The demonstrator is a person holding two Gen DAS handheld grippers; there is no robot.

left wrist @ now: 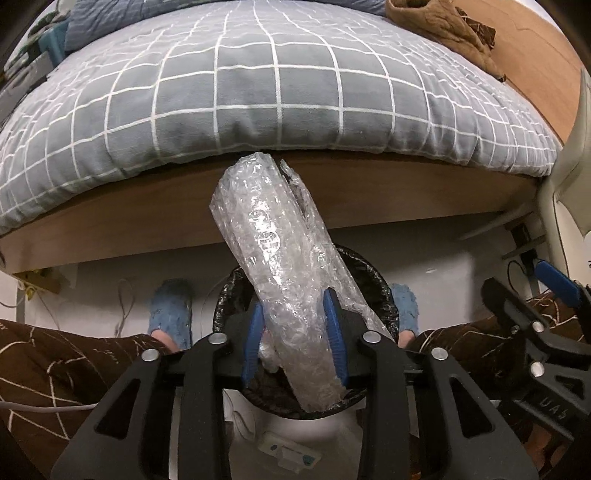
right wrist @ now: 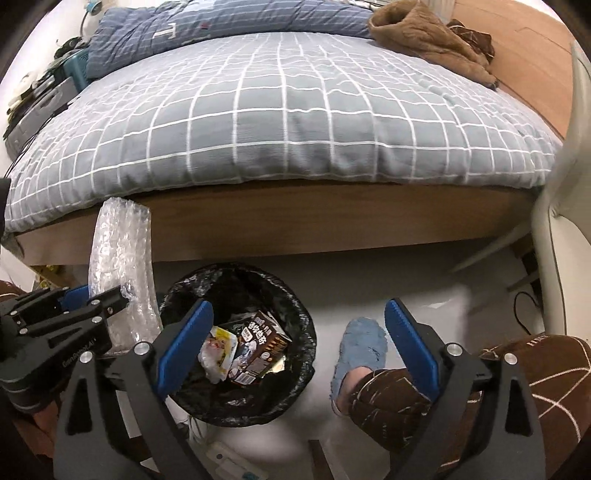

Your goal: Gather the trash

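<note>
My left gripper [left wrist: 293, 321] is shut on a long roll of clear bubble wrap [left wrist: 280, 258], held tilted above a round bin with a black liner [left wrist: 386, 291]. The roll also shows in the right wrist view [right wrist: 122, 254], with the left gripper [right wrist: 79, 301] at the left edge. The bin [right wrist: 295, 384] holds a brown drink carton [right wrist: 258, 343] and crumpled wrappers [right wrist: 218, 350]. My right gripper [right wrist: 299, 332] is open and empty, over the bin's right side; it shows at the right edge of the left wrist view [left wrist: 554, 291].
A bed with a grey checked duvet [left wrist: 258, 92] and wooden frame [right wrist: 332, 225] stands behind the bin. A brown garment [right wrist: 424, 33] lies on it. The person's knees and blue slippers [right wrist: 362, 347] flank the bin. Cables run on the white floor [left wrist: 122, 306].
</note>
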